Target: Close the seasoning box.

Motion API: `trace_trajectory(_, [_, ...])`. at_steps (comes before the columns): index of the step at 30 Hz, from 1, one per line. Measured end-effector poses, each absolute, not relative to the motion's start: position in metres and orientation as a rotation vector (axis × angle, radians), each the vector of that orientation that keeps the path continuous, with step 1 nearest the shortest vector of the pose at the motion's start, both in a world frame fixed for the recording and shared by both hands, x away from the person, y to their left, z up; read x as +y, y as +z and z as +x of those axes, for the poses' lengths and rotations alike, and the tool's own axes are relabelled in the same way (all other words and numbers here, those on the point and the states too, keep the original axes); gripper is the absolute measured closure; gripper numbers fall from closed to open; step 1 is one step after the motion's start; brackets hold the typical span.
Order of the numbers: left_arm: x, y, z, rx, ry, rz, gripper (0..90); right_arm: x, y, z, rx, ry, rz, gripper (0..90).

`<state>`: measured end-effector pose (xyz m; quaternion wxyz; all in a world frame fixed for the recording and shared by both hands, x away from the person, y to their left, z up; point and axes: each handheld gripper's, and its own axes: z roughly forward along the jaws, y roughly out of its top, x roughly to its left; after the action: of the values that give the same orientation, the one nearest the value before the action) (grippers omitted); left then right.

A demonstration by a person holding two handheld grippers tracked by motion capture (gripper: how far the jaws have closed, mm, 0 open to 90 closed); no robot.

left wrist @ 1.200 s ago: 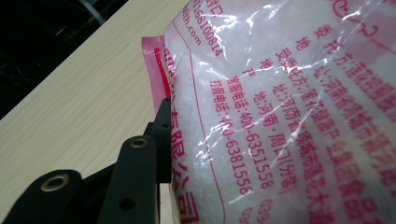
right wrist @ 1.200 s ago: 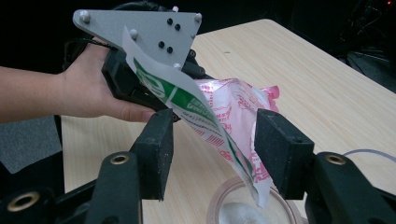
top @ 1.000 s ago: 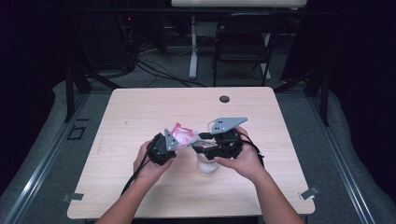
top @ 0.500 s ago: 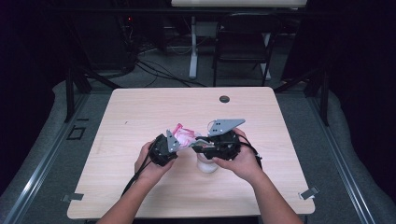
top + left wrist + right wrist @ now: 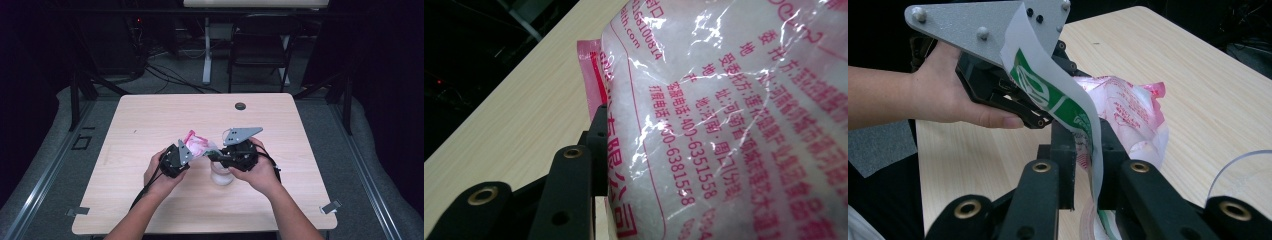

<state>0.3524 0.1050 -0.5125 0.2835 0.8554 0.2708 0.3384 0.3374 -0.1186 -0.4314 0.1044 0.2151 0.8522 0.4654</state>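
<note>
**A:** Two claws, both busy on one bag. How wide is each?

**B:** The right claw (image 5: 1083, 165) is pressed together on a thin white flap printed in green, the torn edge of the bag (image 5: 1128, 117); the flap curls up out of the jaws. The left claw (image 5: 596, 145) shows one black jaw lying flat against the bag's (image 5: 734, 115) pink sealed side; the other jaw is hidden behind the plastic, so it appears to be pinching the bag, though I cannot see the full grip.

**A:** Where is the bag, then?

**B:** Held up between the two claws, above the middle of the tabletop (image 5: 150, 120), a little toward the person. From the high view the left claw (image 5: 186, 156) has its near-left end and the right claw (image 5: 214, 156) its right end.

**A:** And its look?

**B:** Clear crinkled plastic with pink-red printed characters and digits, a pink seam along one edge, and white grainy contents inside. It is puffed and wrinkled, catching glare.

**A:** Anything else close by?

**B:** One clear cup (image 5: 221, 176) stands on the tabletop just under the right hand (image 5: 257, 172), and its rim curves in at the right gripper view's edge (image 5: 1243, 162). A small dark round disc (image 5: 240, 106) sits at the far edge, well apart. The left hand (image 5: 953, 95) and its grey plate (image 5: 983, 25) stand behind the flap in the right gripper view, blocking part of the bag
</note>
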Motion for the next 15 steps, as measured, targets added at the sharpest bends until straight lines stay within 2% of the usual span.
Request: trace_trajectory(15, [0.108, -0.524, 0.351, 0.693, 0.926, 2.287, 61.0, -0.116, -0.439, 0.341, 2.553, 1.354, 0.724, 88.7])
